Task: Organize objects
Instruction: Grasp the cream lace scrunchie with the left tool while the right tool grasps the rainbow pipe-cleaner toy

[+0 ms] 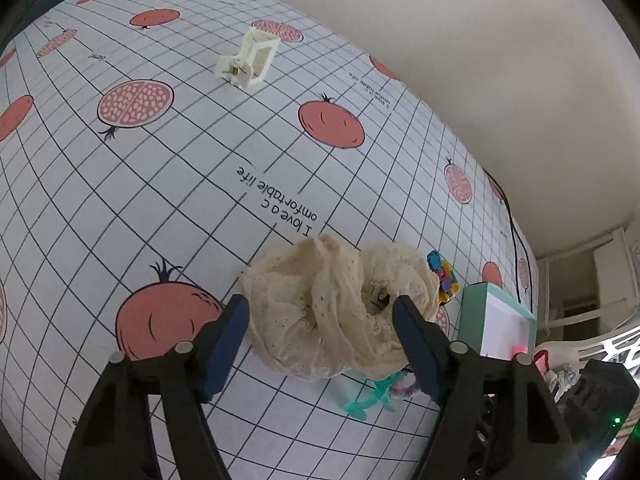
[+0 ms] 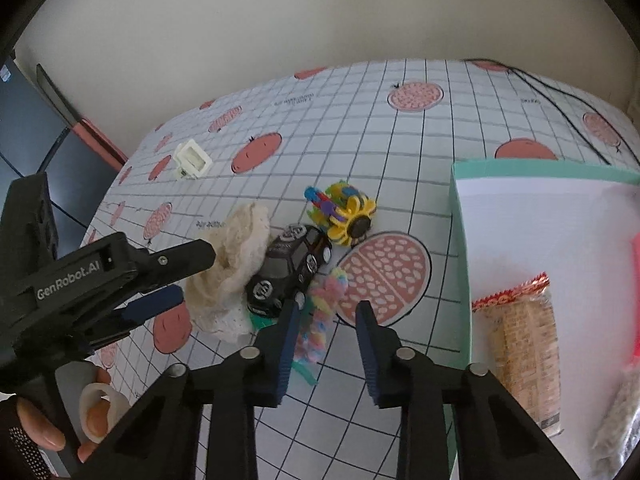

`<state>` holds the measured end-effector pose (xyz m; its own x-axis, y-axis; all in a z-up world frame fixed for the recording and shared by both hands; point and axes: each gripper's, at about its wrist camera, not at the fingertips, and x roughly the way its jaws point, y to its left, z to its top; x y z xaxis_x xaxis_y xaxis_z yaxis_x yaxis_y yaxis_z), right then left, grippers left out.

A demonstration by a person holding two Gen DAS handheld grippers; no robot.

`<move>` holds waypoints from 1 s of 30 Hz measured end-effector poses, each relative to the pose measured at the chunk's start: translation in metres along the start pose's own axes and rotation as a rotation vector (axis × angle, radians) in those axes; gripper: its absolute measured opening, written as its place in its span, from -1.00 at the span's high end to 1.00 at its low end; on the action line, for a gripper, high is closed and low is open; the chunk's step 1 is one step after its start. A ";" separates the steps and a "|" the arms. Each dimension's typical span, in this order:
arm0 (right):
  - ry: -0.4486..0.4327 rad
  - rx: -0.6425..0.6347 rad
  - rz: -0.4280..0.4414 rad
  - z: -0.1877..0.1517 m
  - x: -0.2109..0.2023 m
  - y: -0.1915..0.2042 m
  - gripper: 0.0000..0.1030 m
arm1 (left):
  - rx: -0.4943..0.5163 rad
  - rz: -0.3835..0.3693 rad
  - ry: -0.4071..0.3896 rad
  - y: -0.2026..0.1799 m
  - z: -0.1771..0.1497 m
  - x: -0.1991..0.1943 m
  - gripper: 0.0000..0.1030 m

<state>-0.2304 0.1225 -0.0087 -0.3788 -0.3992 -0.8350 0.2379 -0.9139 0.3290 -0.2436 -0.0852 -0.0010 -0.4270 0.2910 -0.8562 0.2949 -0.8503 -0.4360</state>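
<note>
My left gripper, jaws open around the cream lace scrunchie beside the toy car on the desk, should pinch its soft, light, compressible ruffle; right gripper open, empty.

Plain cream wall behind pomegranate-print tablecloth.
</note>
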 end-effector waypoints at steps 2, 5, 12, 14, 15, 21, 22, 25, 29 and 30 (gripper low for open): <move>0.009 0.001 0.006 -0.001 0.003 -0.001 0.47 | 0.003 0.007 0.003 0.000 -0.001 0.002 -0.38; 0.021 0.010 0.010 -0.003 0.007 -0.003 0.55 | -0.002 0.013 0.011 0.002 -0.002 0.006 -0.31; 0.033 0.004 0.013 -0.005 0.013 -0.004 0.61 | -0.013 0.024 0.025 0.007 -0.004 0.012 -0.27; 0.034 0.006 0.018 -0.006 0.015 -0.004 0.64 | -0.012 0.029 0.020 0.006 -0.004 0.012 -0.26; 0.035 0.008 0.021 -0.006 0.016 -0.004 0.65 | -0.009 0.032 0.019 0.006 -0.004 0.012 -0.24; 0.027 0.013 0.036 -0.004 0.016 -0.004 0.79 | -0.013 0.039 0.011 0.007 -0.006 0.010 0.05; 0.025 0.012 0.035 -0.004 0.015 -0.004 0.79 | -0.012 0.034 0.012 0.007 -0.006 0.010 0.08; 0.019 0.016 0.036 -0.004 0.013 -0.004 0.80 | -0.013 0.031 0.002 0.007 -0.007 0.009 0.28; 0.000 0.018 0.042 0.000 0.006 -0.003 0.81 | -0.010 0.024 -0.015 0.006 -0.006 0.007 0.59; -0.005 0.017 0.045 0.000 0.004 -0.003 0.81 | -0.011 0.025 -0.018 0.006 -0.005 0.006 0.64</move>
<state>-0.2330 0.1237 -0.0126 -0.3722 -0.4403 -0.8171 0.2392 -0.8961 0.3739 -0.2399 -0.0863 -0.0108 -0.4350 0.2616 -0.8616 0.3150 -0.8522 -0.4178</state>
